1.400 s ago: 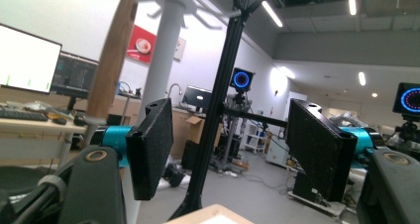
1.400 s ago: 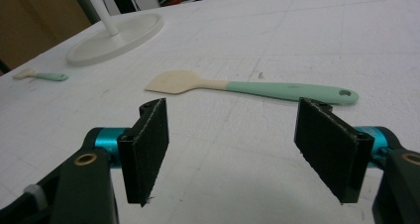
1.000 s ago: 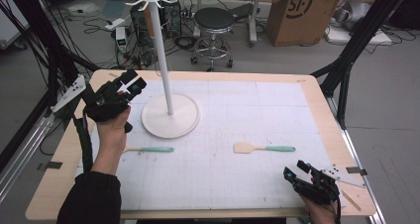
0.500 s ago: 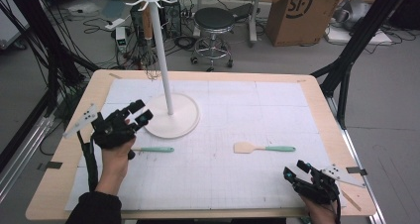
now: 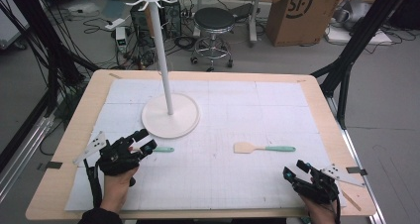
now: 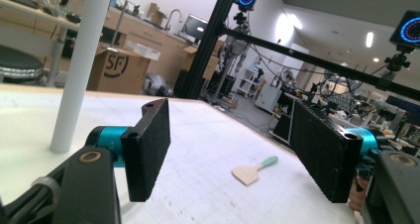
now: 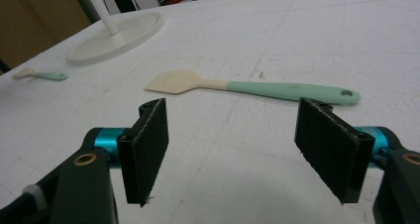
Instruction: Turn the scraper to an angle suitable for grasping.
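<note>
Two grippers are in play, both with jaws spread wide and nothing clamped between them. The left gripper (image 5: 143, 143) sits in the lower left of the high view, just above the pale end of a small mint-handled utensil (image 5: 163, 148) whose handle pokes out to the right of the jaw tips; whether a pad touches it cannot be told. In the left gripper view the pads (image 6: 147, 147) frame bare mat. The right gripper (image 5: 294, 172) rests at the lower right of the high view, near the table edge (image 5: 59, 184), well apart from the mint-handled spatula (image 5: 265, 147) lying flat right of centre. The right gripper view shows that spatula (image 7: 257, 89) beyond the open pads, blade to the left. The white hook stand (image 5: 170, 116) rises from its round base in the upper left of the mat (image 5: 257, 115).
</note>
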Tool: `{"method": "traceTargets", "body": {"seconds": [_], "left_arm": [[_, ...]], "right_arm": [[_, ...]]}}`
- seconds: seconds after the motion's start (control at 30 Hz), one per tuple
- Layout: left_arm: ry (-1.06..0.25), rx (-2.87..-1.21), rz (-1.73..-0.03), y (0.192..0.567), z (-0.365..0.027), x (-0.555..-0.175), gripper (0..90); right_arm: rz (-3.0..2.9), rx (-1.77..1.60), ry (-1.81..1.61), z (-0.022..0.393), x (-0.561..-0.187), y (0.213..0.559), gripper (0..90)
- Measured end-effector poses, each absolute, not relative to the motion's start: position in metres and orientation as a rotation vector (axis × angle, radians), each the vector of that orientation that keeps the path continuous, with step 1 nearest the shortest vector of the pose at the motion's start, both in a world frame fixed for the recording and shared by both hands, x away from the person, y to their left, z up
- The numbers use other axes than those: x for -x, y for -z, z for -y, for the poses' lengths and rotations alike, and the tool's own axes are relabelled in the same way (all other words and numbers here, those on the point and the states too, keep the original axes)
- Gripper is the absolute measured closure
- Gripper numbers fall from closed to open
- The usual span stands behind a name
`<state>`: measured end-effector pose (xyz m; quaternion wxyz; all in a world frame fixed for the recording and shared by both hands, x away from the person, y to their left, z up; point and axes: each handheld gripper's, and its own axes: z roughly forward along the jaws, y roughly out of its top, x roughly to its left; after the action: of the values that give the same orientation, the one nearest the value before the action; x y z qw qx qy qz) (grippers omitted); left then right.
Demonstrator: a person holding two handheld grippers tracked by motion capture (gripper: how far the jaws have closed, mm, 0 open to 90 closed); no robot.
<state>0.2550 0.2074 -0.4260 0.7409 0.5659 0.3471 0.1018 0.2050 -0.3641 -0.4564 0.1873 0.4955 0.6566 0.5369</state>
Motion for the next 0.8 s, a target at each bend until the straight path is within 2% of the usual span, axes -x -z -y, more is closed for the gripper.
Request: {"method": "traceTargets", "body": {"seconds": [0.13,0.3,0.47,0.8], "left_arm": [[-0.245,-1.242,-0.779,0.430,-0.206,-0.250,33.5],[-0.268,-1.298,-0.815,0.436,-0.204,-0.248,34.2],[-0.229,-1.383,-0.864,0.443,-0.199,-0.246,34.2],[-0.277,-1.450,-0.858,0.448,-0.194,-0.240,33.6]], "right_arm": [[-1.835,-1.400,-1.494,0.364,-0.204,0.457,31.5],[-1.829,-1.411,-1.498,0.363,-0.204,0.457,31.3],[-1.841,-1.404,-1.486,0.362,-0.205,0.456,30.9],[-1.846,-1.406,-1.495,0.360,-0.208,0.455,29.4]]}}
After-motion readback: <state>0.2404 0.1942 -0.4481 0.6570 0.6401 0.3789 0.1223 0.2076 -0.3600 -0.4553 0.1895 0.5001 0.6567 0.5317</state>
